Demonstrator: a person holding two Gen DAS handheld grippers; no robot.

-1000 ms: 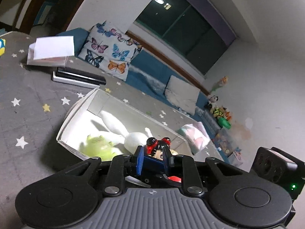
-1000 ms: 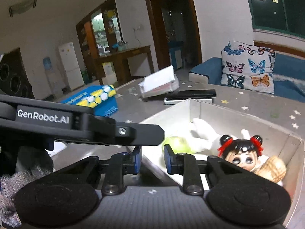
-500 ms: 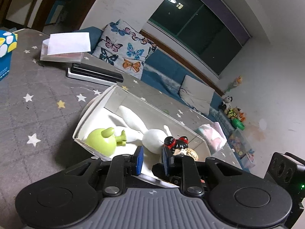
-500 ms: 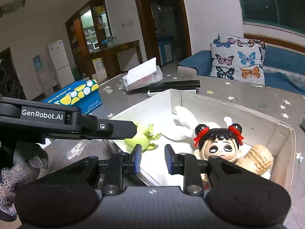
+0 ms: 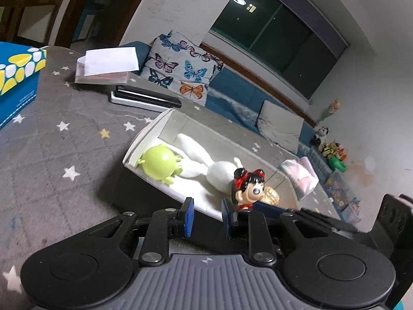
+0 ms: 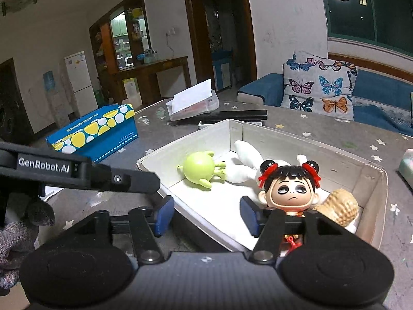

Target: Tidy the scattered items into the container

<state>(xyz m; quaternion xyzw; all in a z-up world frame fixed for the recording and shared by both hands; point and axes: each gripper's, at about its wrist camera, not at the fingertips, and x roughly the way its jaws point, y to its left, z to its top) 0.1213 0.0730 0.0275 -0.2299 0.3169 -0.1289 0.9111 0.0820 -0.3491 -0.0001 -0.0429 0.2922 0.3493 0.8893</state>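
Observation:
A white open box [image 5: 144,134] [image 6: 382,180] sits on the grey star-patterned table. In it lie a green round toy [image 5: 158,161] [image 6: 200,166], a white plush rabbit [image 5: 219,171] [image 6: 245,155], a doll with black hair and red bows [image 5: 249,184] [image 6: 289,186] and a tan peanut-shaped toy [image 5: 271,196] [image 6: 338,205]. My left gripper [image 5: 206,217] is open and empty, just before the box's near rim. My right gripper [image 6: 206,215] is open and empty, its jaws wide over the box's near edge, next to the doll.
A blue and yellow tissue box [image 5: 15,77] [image 6: 95,131] stands at the left. A white paper holder [image 5: 105,64] [image 6: 192,103] and flat black devices [image 5: 147,98] [image 6: 232,116] lie behind the box. A pink-white packet [image 5: 302,173] lies at its right. A sofa lies beyond.
Both grippers have pulled back from the box, so more of it shows. The right gripper's jaws have opened wider. The toys stay in the box.

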